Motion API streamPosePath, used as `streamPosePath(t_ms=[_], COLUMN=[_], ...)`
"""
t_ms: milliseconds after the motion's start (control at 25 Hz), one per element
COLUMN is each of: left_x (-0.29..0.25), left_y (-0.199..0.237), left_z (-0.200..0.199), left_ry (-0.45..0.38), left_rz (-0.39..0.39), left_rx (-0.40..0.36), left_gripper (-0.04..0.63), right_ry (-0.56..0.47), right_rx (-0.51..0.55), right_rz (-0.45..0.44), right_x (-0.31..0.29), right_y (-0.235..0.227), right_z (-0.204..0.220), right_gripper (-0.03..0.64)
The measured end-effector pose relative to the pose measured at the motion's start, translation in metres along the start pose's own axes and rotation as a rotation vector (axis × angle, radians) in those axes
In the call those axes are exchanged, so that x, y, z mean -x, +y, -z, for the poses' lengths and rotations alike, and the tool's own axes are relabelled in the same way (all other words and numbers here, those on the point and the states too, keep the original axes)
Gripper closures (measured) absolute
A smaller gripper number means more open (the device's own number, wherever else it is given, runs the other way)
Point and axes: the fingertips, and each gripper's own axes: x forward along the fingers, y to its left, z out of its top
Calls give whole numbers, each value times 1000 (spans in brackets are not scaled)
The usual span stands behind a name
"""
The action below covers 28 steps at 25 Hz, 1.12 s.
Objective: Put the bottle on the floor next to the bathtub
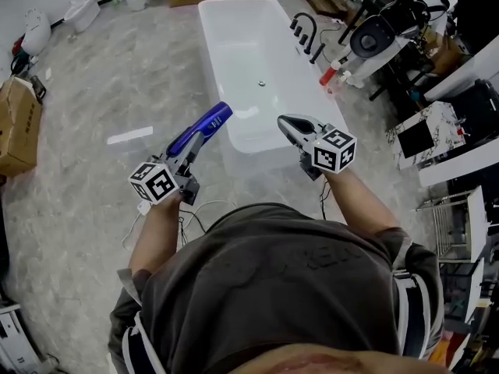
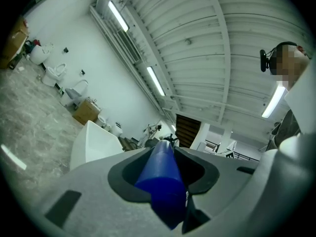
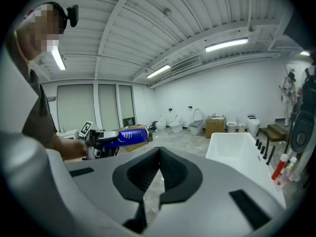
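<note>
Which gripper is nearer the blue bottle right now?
Left. The left gripper is clamped on the blue bottle, holding it tilted. The right gripper is shut and empty, apart from the bottle, off to its right.

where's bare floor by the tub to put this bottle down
Left of the bathtub, the marble floor is bare as far as the cardboard box. The tub's right side is crowded: black taps, red-tipped bottle, black equipment.
</note>
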Motion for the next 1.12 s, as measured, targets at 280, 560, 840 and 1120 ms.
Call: streamPosePath(t_ms=[280,560,840,1120], left_x=[-83,-262,-424,-473], left_y=[-40,-128,-242,-293], left_z=[42,154,259,271], left_ry=[43,-16,-110,-132], left_rz=[-19,-117,-239,-277], left_rx=[-73,-116,52,19], left_gripper=[454,454,454,454], right_ry=[-35,-73,8,-10], right_rx=[-48,-13,-17,-50], right_rz=[-33,-176,-243,-272], right_x=[53,190,355,413], right_y=[-85,-261,-420,-469], right_z=[21,69,97,93], right_gripper=[624,624,624,624])
